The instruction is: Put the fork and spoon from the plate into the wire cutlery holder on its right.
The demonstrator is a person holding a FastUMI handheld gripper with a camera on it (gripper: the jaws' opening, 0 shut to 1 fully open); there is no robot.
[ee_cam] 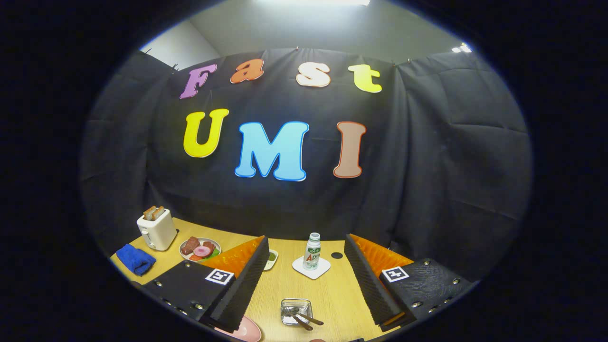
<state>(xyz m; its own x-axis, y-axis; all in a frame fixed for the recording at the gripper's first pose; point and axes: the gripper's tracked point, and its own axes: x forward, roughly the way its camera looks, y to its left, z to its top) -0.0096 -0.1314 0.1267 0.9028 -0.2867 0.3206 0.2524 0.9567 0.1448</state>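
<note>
My gripper (308,285) is open above the wooden table (332,294), its two fingers (237,289) spread wide with nothing between them. Between the fingers and close in, a wire cutlery holder (295,311) stands on the table with two utensils (304,320) in it, their brown handles sticking out toward me. The rim of a pink plate (247,330) peeks out from under the left finger, to the left of the holder. What lies on the plate is hidden.
A small bottle (312,251) stands on a white coaster (311,268) beyond the holder. Further left are a dish of food (199,249), a white toaster (156,229) with bread and a blue cloth (136,259). A small green-filled dish (271,259) sits behind the left finger.
</note>
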